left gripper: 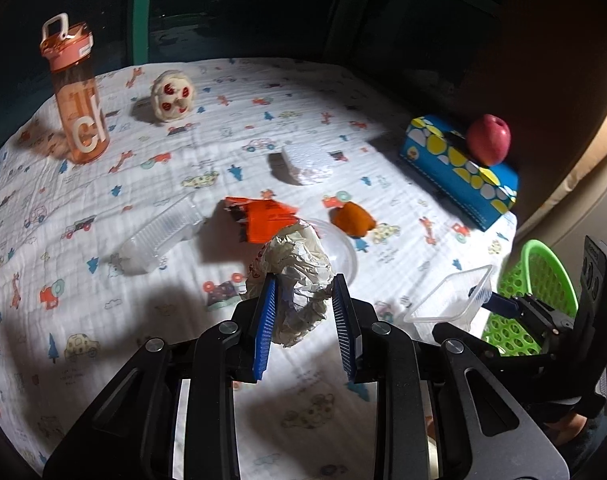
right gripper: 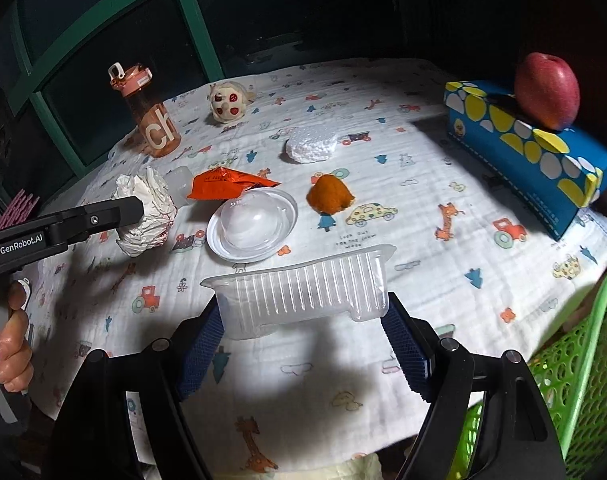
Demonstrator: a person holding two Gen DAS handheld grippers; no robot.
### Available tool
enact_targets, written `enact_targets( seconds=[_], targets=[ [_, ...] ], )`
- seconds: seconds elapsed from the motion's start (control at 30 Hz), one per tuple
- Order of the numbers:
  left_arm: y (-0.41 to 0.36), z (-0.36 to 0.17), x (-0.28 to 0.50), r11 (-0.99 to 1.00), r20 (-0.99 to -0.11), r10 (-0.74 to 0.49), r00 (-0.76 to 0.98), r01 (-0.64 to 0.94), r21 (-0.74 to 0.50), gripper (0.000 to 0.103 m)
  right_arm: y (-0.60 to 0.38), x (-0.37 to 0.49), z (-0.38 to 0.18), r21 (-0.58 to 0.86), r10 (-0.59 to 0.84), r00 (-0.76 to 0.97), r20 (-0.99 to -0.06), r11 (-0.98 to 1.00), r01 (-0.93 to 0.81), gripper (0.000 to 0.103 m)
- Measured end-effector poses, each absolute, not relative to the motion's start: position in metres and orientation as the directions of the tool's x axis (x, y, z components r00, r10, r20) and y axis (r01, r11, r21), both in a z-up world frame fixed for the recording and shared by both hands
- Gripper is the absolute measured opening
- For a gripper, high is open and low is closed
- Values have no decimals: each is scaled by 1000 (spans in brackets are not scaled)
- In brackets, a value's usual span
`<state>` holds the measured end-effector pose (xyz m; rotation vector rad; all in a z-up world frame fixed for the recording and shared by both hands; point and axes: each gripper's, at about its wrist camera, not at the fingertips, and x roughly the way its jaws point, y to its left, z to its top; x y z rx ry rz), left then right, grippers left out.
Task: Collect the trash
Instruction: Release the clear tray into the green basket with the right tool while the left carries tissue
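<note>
My left gripper (left gripper: 303,312) clamps light, soft crumpled paper (left gripper: 299,276); my right gripper (right gripper: 303,328), wide, apparently pinches the thin, crushable plastic tray (right gripper: 303,288) endwise.

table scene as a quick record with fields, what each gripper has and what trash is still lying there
left gripper: shut on crumpled paper, lifted off the table
right gripper: shut on clear plastic tray
bin: green basket, at the table's right edge
trash on cloth: orange wrapper, clear lid, orange peel, white foam piece
not trash: water bottle, apple on tissue box
</note>
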<state>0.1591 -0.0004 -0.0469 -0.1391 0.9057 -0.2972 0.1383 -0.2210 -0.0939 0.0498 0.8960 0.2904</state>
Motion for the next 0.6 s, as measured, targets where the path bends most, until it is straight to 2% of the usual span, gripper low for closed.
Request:
enact_targets(
  seconds=[0.6],
  targets=[
    [-98, -17, 137, 893, -726, -424, 542, 384, -235, 27, -328, 77, -52, 147, 113, 699, -706, 989, -12, 75]
  ],
)
